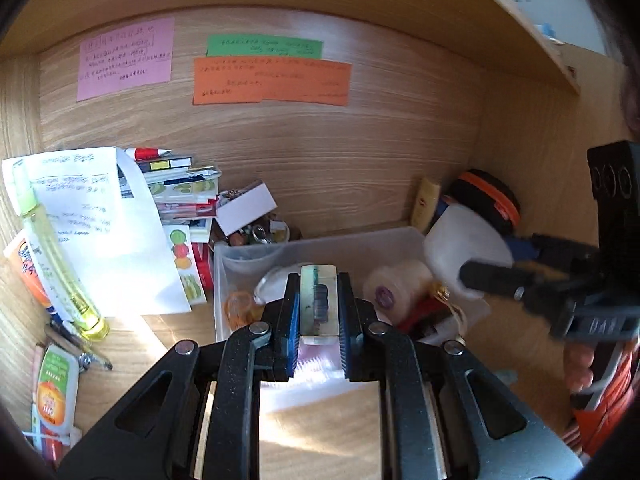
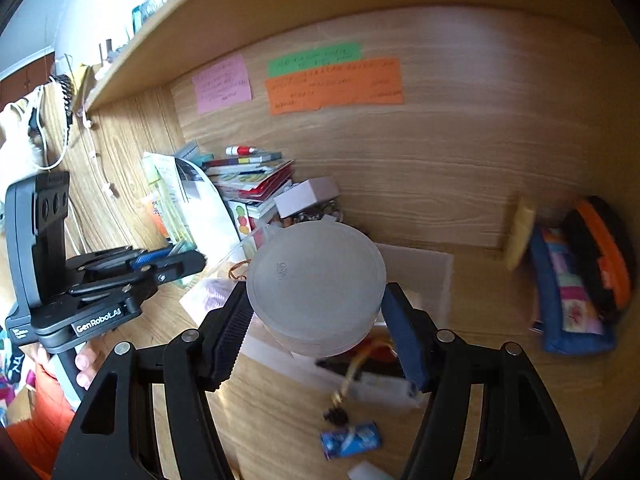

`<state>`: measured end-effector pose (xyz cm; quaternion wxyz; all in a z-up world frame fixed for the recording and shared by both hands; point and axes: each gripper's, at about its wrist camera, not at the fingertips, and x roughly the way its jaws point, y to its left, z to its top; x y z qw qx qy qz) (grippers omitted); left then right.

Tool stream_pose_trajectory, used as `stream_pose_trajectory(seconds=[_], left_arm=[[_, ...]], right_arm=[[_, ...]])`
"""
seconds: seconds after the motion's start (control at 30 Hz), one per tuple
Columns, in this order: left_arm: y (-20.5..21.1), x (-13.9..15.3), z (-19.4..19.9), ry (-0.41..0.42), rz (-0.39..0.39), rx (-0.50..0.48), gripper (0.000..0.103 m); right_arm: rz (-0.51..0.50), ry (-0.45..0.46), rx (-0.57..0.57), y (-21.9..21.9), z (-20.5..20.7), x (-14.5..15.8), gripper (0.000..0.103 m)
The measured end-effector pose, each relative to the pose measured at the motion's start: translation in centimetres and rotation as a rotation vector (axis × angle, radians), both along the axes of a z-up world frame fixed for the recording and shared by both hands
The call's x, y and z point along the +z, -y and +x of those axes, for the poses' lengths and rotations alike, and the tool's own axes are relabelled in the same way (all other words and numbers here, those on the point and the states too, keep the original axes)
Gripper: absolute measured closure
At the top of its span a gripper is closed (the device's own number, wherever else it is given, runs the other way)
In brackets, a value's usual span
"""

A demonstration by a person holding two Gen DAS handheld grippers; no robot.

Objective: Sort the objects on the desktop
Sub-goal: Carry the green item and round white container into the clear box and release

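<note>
1. The left gripper (image 1: 319,307) is nearest the camera, jaws nearly closed and clamped on a small flat block (image 1: 319,300), held above the bin (image 1: 320,245).
2. The right gripper (image 2: 318,322) stands half open, its pads pressing a round frosted tub (image 2: 316,284) over the same bin.
3. Papers (image 1: 96,232) lie left of the bin.
4. A blue can (image 2: 351,444) lies on the desk (image 2: 280,412).

Pink note (image 1: 125,59), green note (image 1: 265,46) and orange note (image 1: 271,81) stick on the far wooden back panel (image 1: 320,152) under a shelf (image 2: 200,32).
</note>
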<state>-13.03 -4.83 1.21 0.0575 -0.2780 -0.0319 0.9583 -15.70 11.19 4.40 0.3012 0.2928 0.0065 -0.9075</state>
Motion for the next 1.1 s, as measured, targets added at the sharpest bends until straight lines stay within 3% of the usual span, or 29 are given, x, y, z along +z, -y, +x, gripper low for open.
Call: stream_pose_trajectory(seconds=[0.23, 0.4, 0.93, 1.1], left_arm=[[1.0, -3.0, -3.5, 0.07, -0.003, 0.024, 0.088], [0.9, -4.1, -3.9, 0.093, -0.027, 0.008, 0.088], [1.2, -5.7, -4.7, 0.13, -0.044, 0.063, 0.087], [1.3, -5.7, -4.7, 0.13, -0.033, 0.056, 0.076]], right_arm=[[0.069, 0.035, 0.007, 3.9, -3.5, -2.5, 0.041], [0.056, 0.071, -0.015, 4.7, -4.6, -4.4, 0.041], [0.181, 0.011, -0.04, 5.5, -4.4, -6.2, 0.04], [0.178, 0.011, -0.043, 5.3, -4.4, -6.1, 0.04]])
